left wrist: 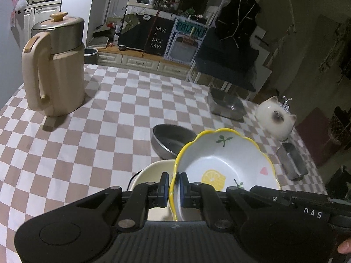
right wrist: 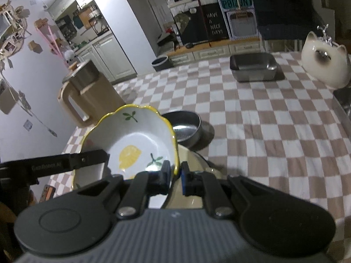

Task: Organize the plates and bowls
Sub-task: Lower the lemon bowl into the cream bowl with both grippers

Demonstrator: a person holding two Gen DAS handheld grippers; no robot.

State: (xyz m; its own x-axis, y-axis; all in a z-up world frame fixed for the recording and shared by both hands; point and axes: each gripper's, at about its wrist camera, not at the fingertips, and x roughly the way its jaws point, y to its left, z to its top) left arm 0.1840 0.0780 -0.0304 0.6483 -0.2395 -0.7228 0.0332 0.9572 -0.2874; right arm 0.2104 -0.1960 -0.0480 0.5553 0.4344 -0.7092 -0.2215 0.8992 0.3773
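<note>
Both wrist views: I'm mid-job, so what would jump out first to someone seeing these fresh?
The lemon bowl with its yellow scalloped rim fills the foreground, tilted, with the left claw and right claw each shut on opposite sides of its rim, above a cream dish. Behind it a dark round pan sits on the checkered tablecloth. A tall beige jug stands far left.

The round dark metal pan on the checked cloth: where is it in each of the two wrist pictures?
Left wrist view: the round metal pan sits just right of centre, behind the lemon bowl.
Right wrist view: the pan is at centre, right of the lemon bowl.
Shared landmark: the cat-shaped white jar.
</note>
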